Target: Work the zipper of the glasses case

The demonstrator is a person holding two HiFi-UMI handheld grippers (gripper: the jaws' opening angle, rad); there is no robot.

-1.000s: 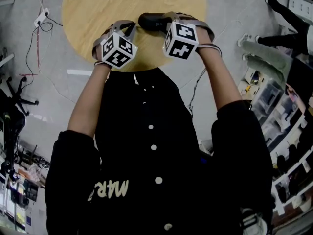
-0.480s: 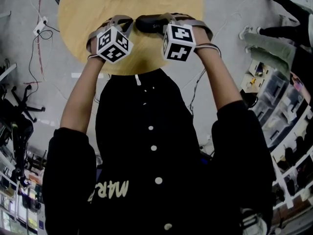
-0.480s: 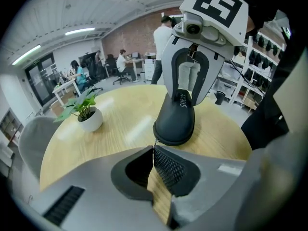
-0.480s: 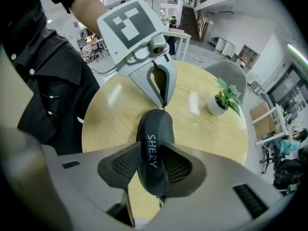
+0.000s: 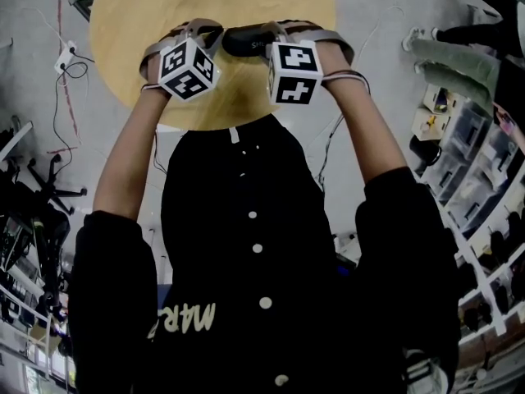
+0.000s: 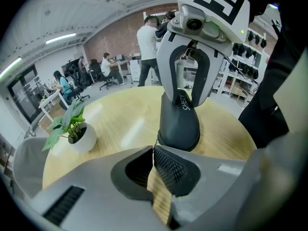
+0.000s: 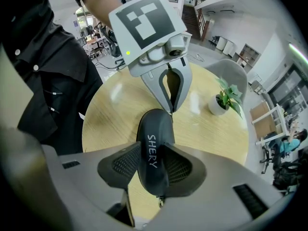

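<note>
Head view: over the last second the glasses case [image 5: 244, 41] drifted slightly farther across the tabletop [image 5: 131, 31]; grips unchanged. Right tongs [image 7: 153, 165] clamped wide across the case. Left tongs [image 6: 154, 151] pinched shut, apparently on the zipper pull [image 6: 156, 142]. Zipper travel likely not begun.

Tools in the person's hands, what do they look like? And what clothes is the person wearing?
The left tool and right tool are grey with dark dotted pads. Each carries a white cube with black square markings. The person wears a black shirt with white buttons.
</note>
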